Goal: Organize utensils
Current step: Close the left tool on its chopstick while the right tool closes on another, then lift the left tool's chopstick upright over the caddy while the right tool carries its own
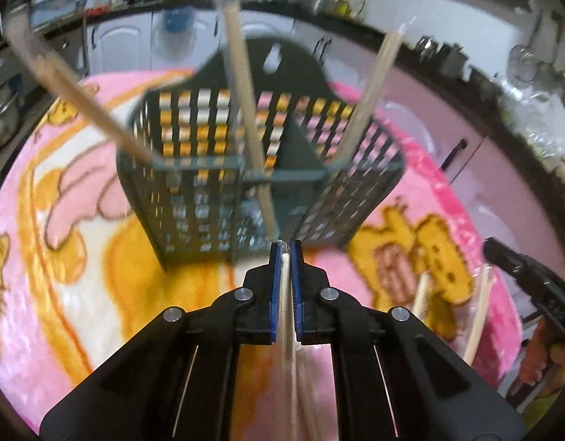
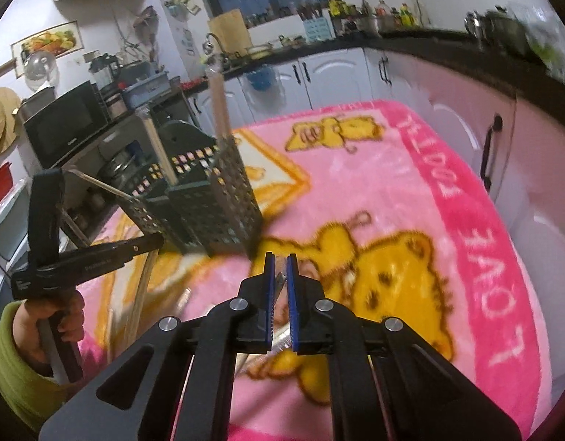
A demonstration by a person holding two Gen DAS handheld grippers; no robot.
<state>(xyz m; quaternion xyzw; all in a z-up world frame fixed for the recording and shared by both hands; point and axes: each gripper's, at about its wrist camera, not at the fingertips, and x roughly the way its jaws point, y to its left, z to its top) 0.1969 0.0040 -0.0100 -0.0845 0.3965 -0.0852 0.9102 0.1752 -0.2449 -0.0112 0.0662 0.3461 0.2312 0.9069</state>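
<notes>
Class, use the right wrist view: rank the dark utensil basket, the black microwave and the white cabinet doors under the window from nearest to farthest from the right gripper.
1. Utensil basket: on the pink blanket, ahead and left of the right gripper.
2. Black microwave: on the counter at far left, behind the basket.
3. White cabinet doors: along the back wall, under the window.

wrapped chopsticks (image 1: 288, 316) cut off below, blurred

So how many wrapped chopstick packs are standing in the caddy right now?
3 in the caddy: one leaning left, one central, one right. Others may be hidden.
</notes>
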